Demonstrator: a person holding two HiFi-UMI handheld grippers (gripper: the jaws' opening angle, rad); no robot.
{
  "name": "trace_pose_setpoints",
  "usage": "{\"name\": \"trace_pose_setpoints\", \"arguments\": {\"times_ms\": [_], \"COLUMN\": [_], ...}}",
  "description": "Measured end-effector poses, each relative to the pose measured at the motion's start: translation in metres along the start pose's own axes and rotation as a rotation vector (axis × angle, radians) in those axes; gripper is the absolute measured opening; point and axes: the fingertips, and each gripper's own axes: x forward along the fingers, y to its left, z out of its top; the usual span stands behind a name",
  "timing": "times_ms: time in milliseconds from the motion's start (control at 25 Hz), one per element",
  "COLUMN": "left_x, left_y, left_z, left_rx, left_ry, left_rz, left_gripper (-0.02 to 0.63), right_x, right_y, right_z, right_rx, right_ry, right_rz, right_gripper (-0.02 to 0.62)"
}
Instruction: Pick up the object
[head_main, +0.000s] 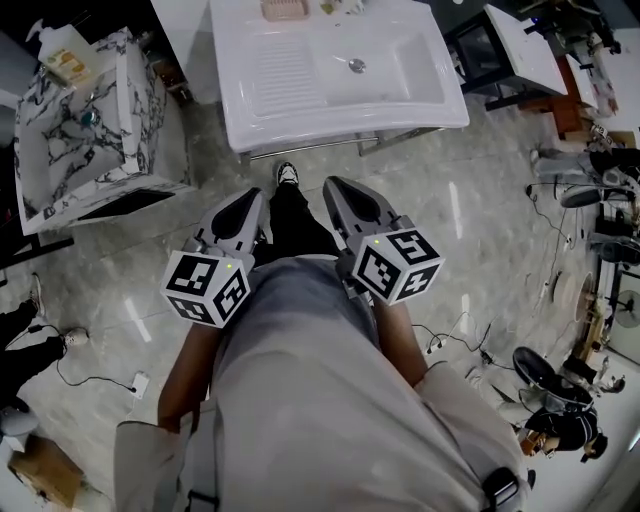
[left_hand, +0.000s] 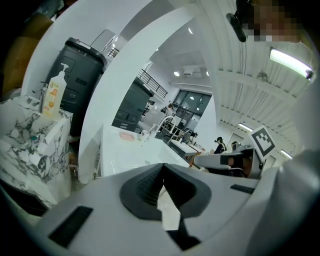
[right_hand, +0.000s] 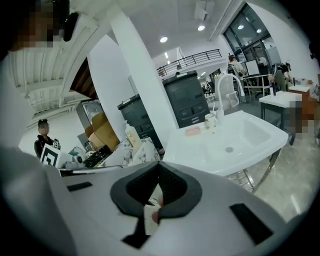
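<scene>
A white sink (head_main: 250, 100) fills the 12 o'clock side of the head view, ahead of the person's shoe (head_main: 287, 173). A marble-patterned stand (head_main: 80, 150) sits at 10 o'clock, with a pump bottle (head_main: 60, 55) on its far corner. The left gripper (head_main: 250, 200) and the right gripper (head_main: 340, 190) are side by side in front of the person, near the sink's front edge and pointing toward 12. Each has its jaws closed tip to tip with nothing held. A small pink object (head_main: 283, 9) lies on the sink's back ledge at 12 o'clock, well apart from both grippers.
</scene>
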Motion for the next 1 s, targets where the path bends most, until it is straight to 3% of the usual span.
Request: {"name": "trace_pose_setpoints", "arguments": {"times_ms": [320, 560, 1000], "left_x": [0.025, 0.058, 0.119], "left_y": [0.016, 0.023, 0.055], "left_z": [0.033, 0.048, 0.076], "left_rx": [0.018, 0.116, 0.063], "left_ry": [-0.054, -0.041, -0.022], "left_rz": [0.061, 0.117, 0.171], "left_gripper": [0.006, 0.006, 0.006], "right_x": [0.027, 0.049, 0.104], "right_y": [-0.019, -0.048, -0.100], "right_z": [0.043, 0.071, 0.119], "right_rx": [-0.028, -0.039, -0.062], "right_ry": [-0.020, -0.021, 0.004], "right_rz": [0.047, 0.069, 0.099], "right_gripper": [0.009, 0.009, 0.009]}}
